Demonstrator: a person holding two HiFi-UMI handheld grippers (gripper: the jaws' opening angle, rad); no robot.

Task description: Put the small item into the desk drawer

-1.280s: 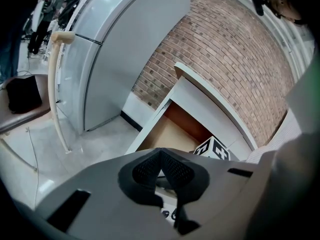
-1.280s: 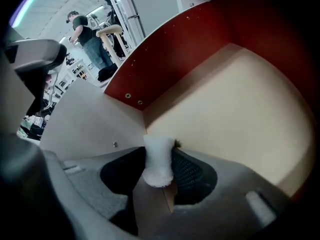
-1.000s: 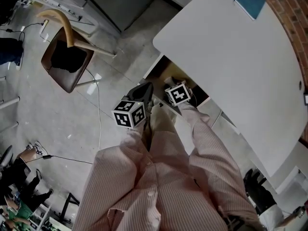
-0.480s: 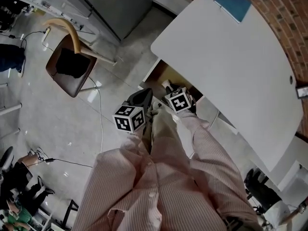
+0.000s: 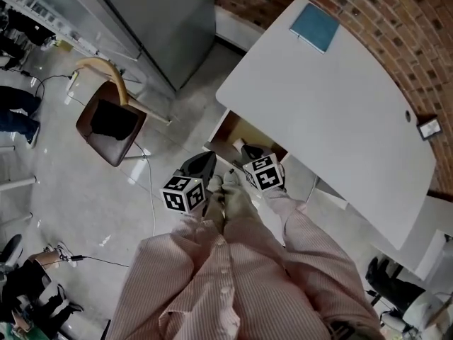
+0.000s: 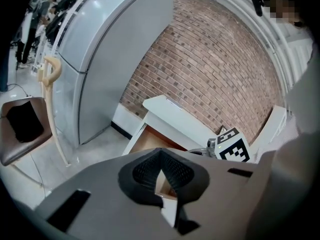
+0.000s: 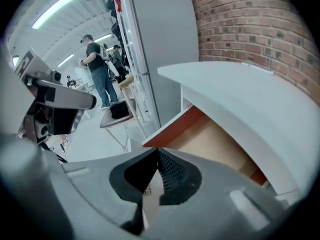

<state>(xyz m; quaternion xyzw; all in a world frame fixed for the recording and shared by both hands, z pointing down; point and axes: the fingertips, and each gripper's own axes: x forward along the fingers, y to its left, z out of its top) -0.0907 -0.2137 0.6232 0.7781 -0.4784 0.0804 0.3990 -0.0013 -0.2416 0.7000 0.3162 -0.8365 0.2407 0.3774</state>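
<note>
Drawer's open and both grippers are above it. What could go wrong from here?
The drawer stands open right by the person's legs. A step forward might knock it, so it likely needs closing.

The right gripper has just closed its jaws with nothing between them. No view shows the small item, so I can't confirm that it lies in the drawer.

Counted in view: two grippers, left gripper [image 5: 205, 159] and right gripper [image 5: 248, 151]; one white desk [image 5: 333, 98] beyond both; one open drawer [image 5: 233, 132] just ahead of the right gripper; one blue pad [image 5: 315, 27] far beyond it; one chair [image 5: 113, 119] and one grey cabinet [image 5: 156, 20] off the left gripper's outer side.
</note>
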